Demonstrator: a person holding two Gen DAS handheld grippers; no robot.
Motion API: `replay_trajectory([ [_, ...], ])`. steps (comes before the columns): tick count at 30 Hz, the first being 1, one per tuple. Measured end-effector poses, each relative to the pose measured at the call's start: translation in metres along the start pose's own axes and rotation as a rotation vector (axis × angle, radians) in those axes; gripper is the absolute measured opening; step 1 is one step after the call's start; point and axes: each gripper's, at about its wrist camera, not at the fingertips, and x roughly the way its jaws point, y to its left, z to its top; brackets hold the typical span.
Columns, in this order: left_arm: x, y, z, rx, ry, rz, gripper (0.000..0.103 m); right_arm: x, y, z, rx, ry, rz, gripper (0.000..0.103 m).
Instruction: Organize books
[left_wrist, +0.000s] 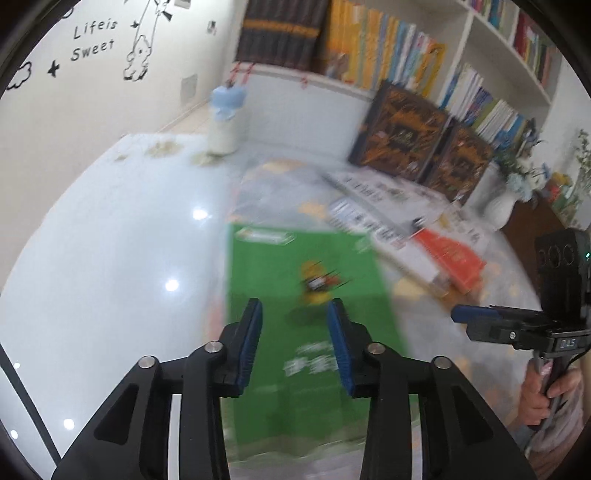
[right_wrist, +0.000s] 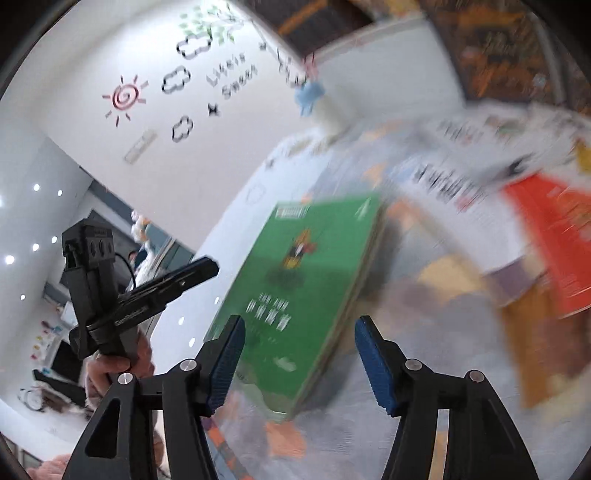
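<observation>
Hovering with jaws apart and empty: left gripper partly spread over green book, right gripper spread wider at its near corner. Lying flat on table, free of both tools, just beside white-and-orange book; more upright on shelf behind. Likely thin, light, stiff, with glossy cover apt to slip. Best pinched across spine edge or overhanging corner, not flat face.
</observation>
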Motion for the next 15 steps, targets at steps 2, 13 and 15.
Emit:
replay_trajectory([
  [2,0.002,-0.02,0.014,-0.012,-0.017,-0.021,0.036,-0.024,-0.011,0.011,0.003,-0.047,-0.016,0.061],
  [13,0.114,-0.15,0.101,-0.143,-0.18,0.058,0.053,-0.098,-0.113,0.125,-0.025,-0.391,-0.236,0.076],
  [15,0.158,-0.152,0.103,-0.243,-0.098,0.054,0.052,-0.083,-0.145,0.142,0.028,-0.354,-0.26,0.076],
])
